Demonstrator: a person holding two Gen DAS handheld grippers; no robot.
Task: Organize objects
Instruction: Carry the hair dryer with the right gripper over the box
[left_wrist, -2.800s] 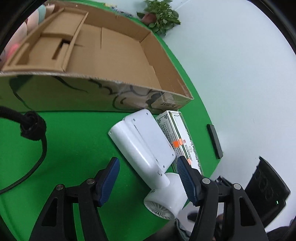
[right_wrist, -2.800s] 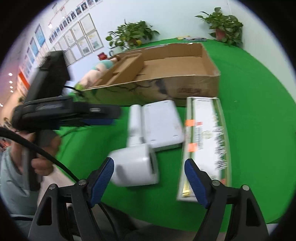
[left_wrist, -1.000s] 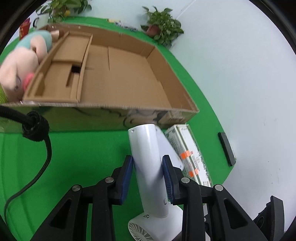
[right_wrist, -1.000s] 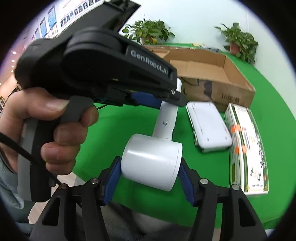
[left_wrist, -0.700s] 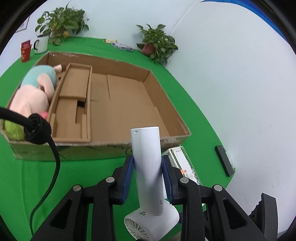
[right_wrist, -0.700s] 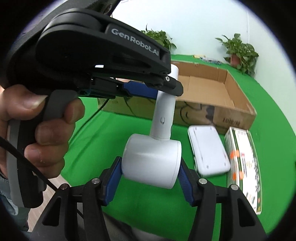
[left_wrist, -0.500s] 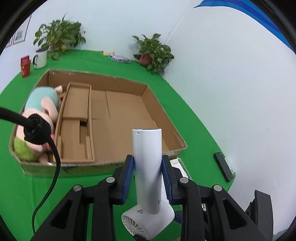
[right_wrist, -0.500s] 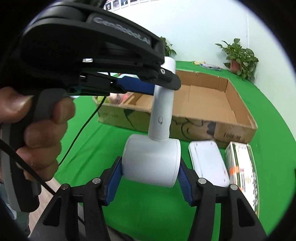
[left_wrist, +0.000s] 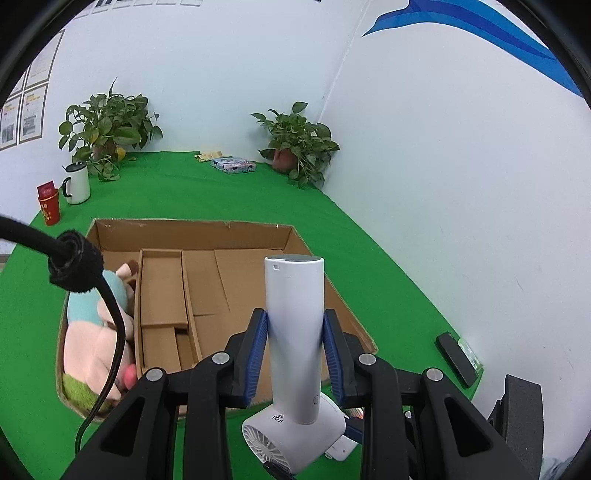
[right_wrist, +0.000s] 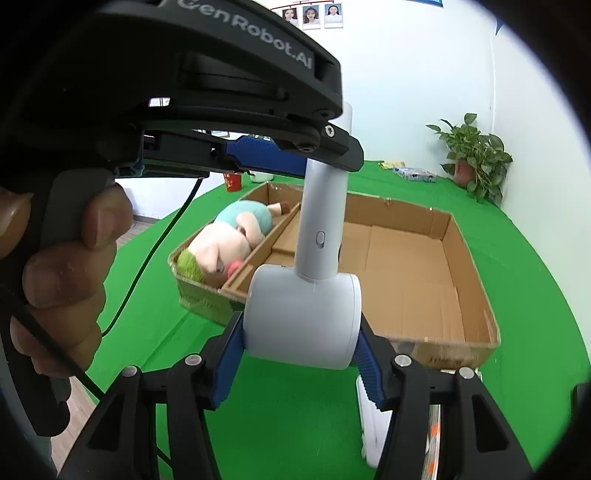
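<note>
Above the green-covered table, a white hair dryer hangs in a two-handed hold: left gripper clamped narrow on the handle, right gripper closed mid-wide on the barrel, just short of the cardboard box. Plush pig fills the box's left compartment. Best approach, by the look of it: keep both grips level, clear the near wall, lower into the bare right section w/o twisting. Legible: "GenRobot.AI" on left gripper's body; "FQI" on dryer.

Black two-finger grippers, left gripper, right gripper, ribbed blue pads, silver screws, black cable, white "GenRobot.AI" lettering
</note>
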